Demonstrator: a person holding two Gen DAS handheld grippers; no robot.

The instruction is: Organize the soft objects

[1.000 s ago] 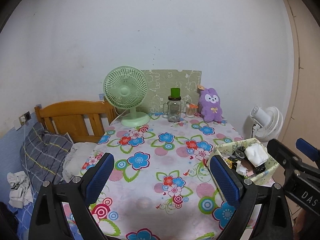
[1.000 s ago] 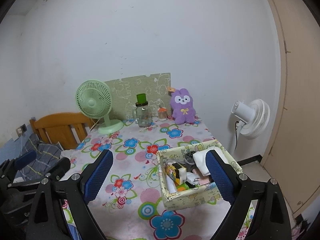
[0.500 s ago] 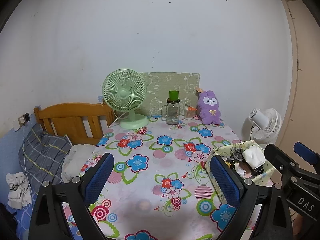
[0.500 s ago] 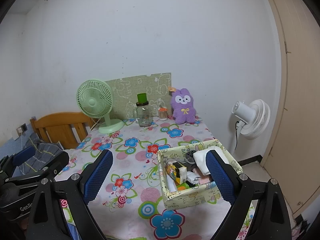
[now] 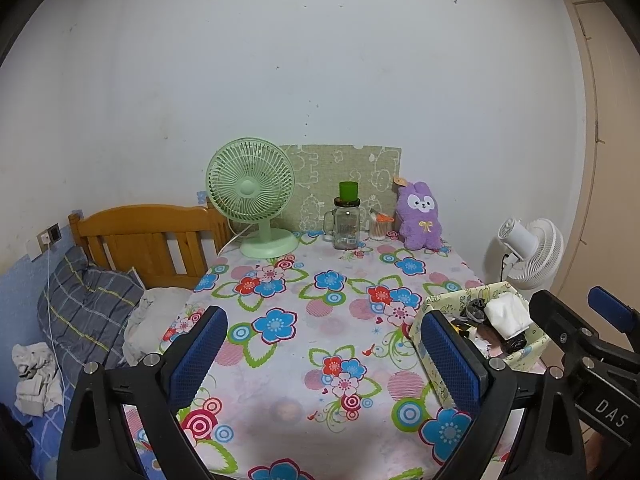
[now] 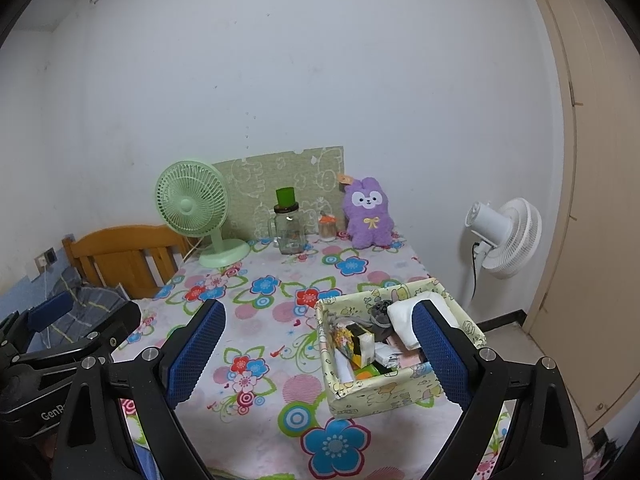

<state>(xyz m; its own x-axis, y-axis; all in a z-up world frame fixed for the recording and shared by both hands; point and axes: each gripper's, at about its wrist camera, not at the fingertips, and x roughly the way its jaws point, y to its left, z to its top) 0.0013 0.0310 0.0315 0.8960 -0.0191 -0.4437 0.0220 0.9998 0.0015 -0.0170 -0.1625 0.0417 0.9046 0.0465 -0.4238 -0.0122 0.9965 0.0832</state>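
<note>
Both grippers' fingers spread and empty, left gripper (image 5: 324, 356), right gripper (image 6: 318, 354), box (image 6: 372, 394) at four o'clock, plush (image 6: 368, 214) at twelve o'clock.

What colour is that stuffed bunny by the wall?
Purple plush bunny, white face, yellow bow; clearest in the right wrist view.

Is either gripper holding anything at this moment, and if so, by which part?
Nothing is held. The left gripper and the right gripper are both open above the flower-print tablecloth, with nothing between their blue pads.
</note>
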